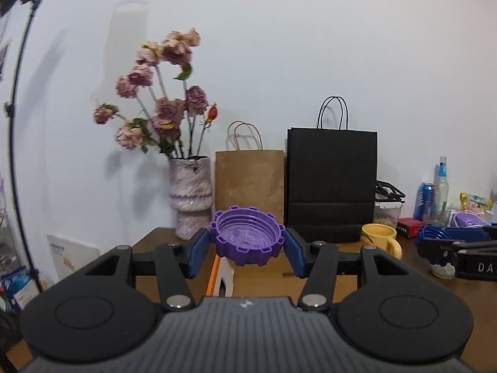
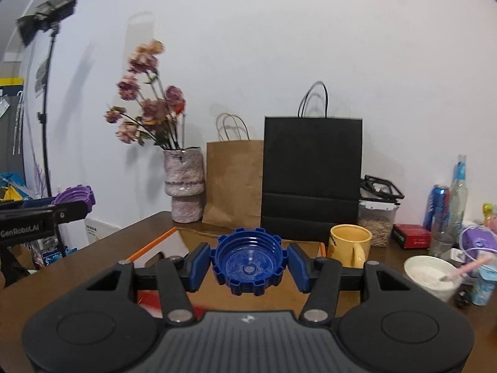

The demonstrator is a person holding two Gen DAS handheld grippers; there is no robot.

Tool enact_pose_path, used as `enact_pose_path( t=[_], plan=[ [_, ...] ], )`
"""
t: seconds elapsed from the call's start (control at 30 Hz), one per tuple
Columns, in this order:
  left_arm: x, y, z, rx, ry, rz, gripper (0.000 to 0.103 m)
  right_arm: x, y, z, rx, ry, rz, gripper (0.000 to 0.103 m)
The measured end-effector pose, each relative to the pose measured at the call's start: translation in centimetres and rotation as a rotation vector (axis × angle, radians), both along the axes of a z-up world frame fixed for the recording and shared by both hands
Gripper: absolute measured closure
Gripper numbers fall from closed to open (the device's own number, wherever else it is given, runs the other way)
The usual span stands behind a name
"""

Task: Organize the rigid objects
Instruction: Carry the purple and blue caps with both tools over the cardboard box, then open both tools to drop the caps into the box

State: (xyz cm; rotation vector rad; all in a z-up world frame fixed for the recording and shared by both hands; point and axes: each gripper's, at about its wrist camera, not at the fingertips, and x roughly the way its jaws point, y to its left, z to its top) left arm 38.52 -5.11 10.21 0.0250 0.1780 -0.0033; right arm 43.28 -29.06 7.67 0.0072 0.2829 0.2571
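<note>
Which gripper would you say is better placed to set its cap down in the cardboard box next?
Probably the left. The left gripper holds its purple cap right over the cardboard box; the right gripper with the blue cap looks nearer the box's edge.

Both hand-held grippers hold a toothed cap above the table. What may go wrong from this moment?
1. The purple cap is pinched only at two toothed edges by the left hand-held gripper; it might twist or slip out.
2. The blue cap in the right hand-held gripper has the same narrow hold.
3. The yellow mug and the white bowl stand near; a swing to the right might hit them.
</note>
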Motion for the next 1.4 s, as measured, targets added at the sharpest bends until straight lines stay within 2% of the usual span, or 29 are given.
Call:
enact_pose_path(
  t=[0.13, 0.27, 0.43, 0.6, 0.77, 0.87, 1.0, 1.1, 1.17, 1.23, 1.4],
  plan=[
    [5.9, -0.3, 0.8, 0.020, 0.038, 0.001, 0.049, 6.4, -0.4, 1.2, -0.001, 0.064, 0.014, 0.049],
    [11.8, -0.1, 1.1, 0.022, 0.108, -0.003, 0.049, 13.1, -1.1, 1.5, 0.032, 0.172, 0.029, 0.049],
    [20.4, 0.0, 0.0, 0.053, 0.296, -0.015, 0.049, 21.1, -1.1, 0.3, -0.007, 0.346, 0.046, 0.049],
    [26.2, 0.5, -2.7, 0.051, 0.496, -0.049, 0.049, 26.5, -0.4, -2.3, -0.043, 0.505, 0.039, 0.049],
    [28.6, -0.2, -5.7, 0.110, 0.621, -0.107, 0.049, 29.5, 0.9, -5.3, -0.111, 0.612, 0.040, 0.049],
    [30.2, -0.1, -7.8, 0.095, 0.723, -0.112, 0.049, 31.0, 1.8, -6.9, -0.144, 0.682, 0.048, 0.049],
    [31.5, 0.1, -9.9, 0.093, 0.798, -0.086, 0.045, 32.0, 3.4, -9.4, -0.228, 0.753, 0.059, 0.049],
    [31.8, 0.0, -10.8, 0.109, 0.815, -0.077, 0.034, 32.4, 4.1, -10.5, -0.257, 0.772, 0.055, 0.048],
    [31.7, -0.2, -10.8, 0.118, 0.815, -0.069, 0.024, 32.5, 4.3, -10.8, -0.259, 0.775, 0.055, 0.036],
    [31.6, -0.2, -10.3, 0.103, 0.826, -0.068, 0.024, 32.2, 4.4, -10.6, -0.261, 0.765, 0.051, 0.029],
    [30.1, -0.1, -7.7, 0.110, 0.782, -0.042, 0.021, 30.4, 4.0, -7.3, -0.242, 0.709, 0.052, 0.029]
  ],
)
